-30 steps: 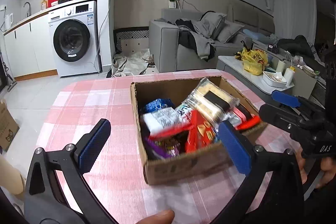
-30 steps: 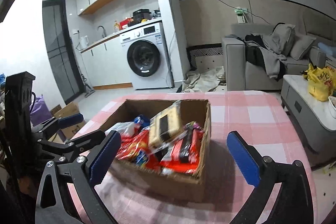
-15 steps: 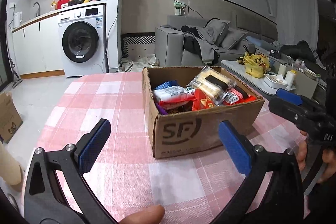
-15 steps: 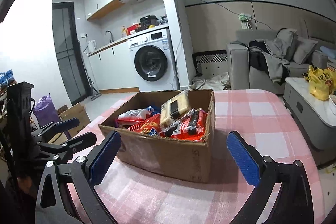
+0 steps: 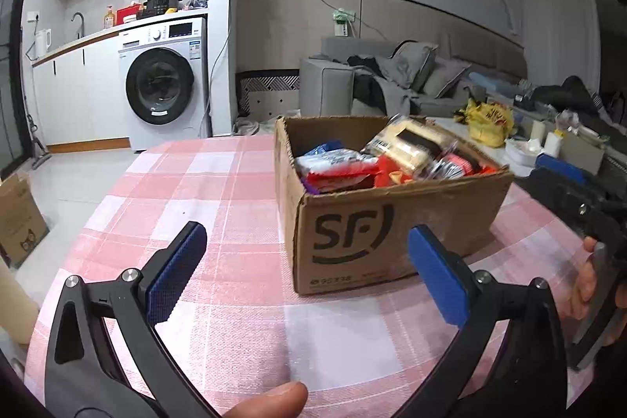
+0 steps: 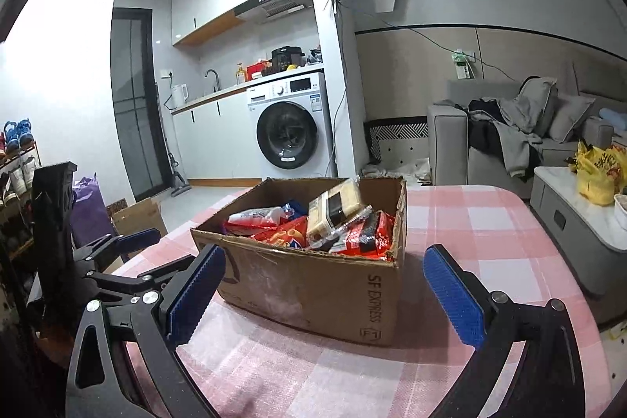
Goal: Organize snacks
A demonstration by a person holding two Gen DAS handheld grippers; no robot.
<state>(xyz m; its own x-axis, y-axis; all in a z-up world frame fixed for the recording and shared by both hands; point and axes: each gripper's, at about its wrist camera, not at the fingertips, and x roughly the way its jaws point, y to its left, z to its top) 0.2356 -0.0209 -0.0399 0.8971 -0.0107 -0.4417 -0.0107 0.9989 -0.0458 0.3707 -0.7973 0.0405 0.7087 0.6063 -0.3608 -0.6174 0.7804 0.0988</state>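
The brown cardboard box (image 5: 395, 222), centre right of the left wrist view on the pink checked worktop (image 5: 219, 190), holds heaped snack packets (image 5: 395, 159). Left gripper (image 5: 309, 281) and right gripper (image 6: 325, 292) gape wide, empty; any reach should come down from above the rim

A table (image 5: 219, 190) with a pink and white checked cloth carries one open cardboard box (image 5: 392, 230), printed "SF". The box stands directly on the cloth, full of snack packets (image 5: 337, 169).
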